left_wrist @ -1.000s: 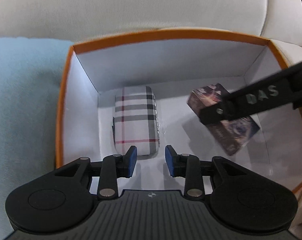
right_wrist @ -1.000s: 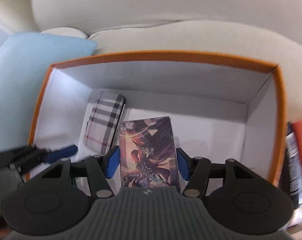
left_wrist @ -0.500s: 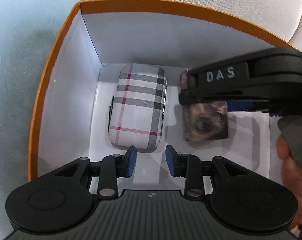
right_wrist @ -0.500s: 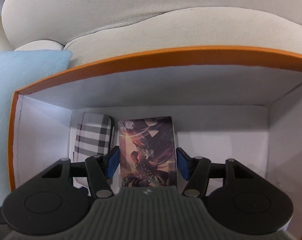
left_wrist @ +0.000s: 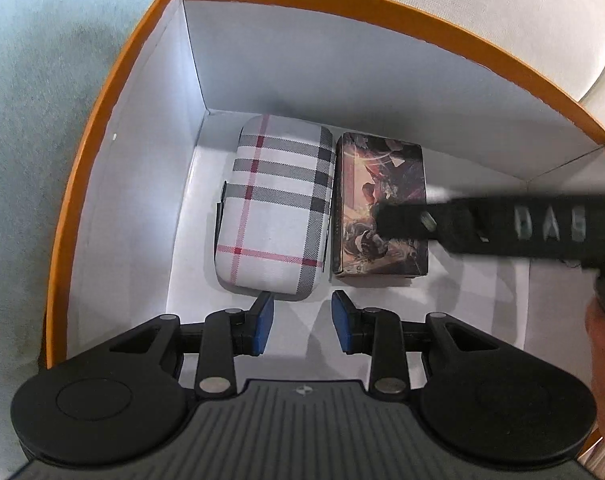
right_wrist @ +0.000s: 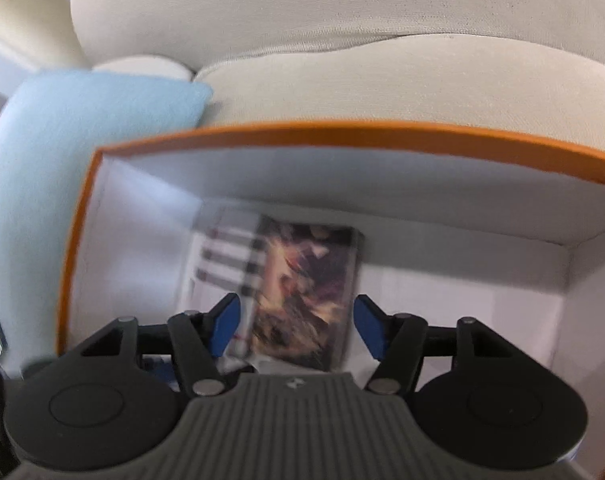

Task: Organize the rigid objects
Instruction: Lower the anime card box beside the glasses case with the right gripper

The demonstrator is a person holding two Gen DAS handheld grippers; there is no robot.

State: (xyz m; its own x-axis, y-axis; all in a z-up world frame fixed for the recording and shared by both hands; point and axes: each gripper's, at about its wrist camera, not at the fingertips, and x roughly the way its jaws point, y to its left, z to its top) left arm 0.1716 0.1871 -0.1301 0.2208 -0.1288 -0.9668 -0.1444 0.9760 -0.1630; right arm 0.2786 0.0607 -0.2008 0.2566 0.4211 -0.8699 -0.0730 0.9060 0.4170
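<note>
The illustrated card box [left_wrist: 380,204] is lying flat on the white floor of the orange-rimmed box [left_wrist: 114,80], its long left edge sitting just beside, perhaps touching, the plaid case [left_wrist: 276,208]. Both are resting toward the far wall of the container, side by side and lengthwise parallel.

The right gripper [right_wrist: 296,326] is reaching in from the right side of the left wrist view, its black arm crossing over the card box's lower half. In its own blurred view, its blue pads [right_wrist: 224,326] are standing spread on either side of the card box with a sliver of gap at each side, so they are not pressing on it. A bit of the person's hand [left_wrist: 604,360] is showing at the right edge.

The left gripper [left_wrist: 302,322] is hovering over the near part of the container floor, pointing steeply down, jaws partly apart and holding nothing; its left pad is sitting just in front of the plaid case's near end.

The container is sitting on a cream sofa cushion [right_wrist: 382,80], with a light blue pillow [right_wrist: 82,128] to its left.
</note>
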